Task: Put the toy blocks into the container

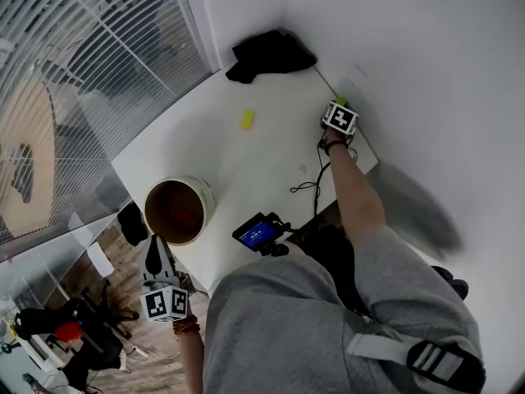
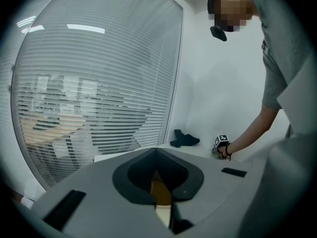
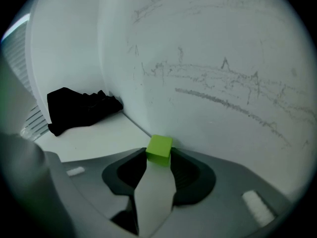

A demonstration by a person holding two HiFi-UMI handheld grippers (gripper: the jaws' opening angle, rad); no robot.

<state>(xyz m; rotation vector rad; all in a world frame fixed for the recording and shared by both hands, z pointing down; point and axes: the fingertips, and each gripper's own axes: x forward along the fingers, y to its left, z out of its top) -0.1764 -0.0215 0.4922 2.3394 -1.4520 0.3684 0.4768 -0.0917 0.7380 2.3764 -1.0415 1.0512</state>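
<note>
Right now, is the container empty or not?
Not empty: the head view shows a red item inside the container, low against its brown inner wall. What it is, cannot tell.

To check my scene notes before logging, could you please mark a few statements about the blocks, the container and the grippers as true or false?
1. The green block stands between the jaws of the right gripper. True.
2. The yellow block lies inside the container. False: it lies on the table, apart from the container.
3. The black cloth lies at the table's far corner. True.
4. The left gripper holds a red block. False: its jaws are together with nothing between them.
</note>
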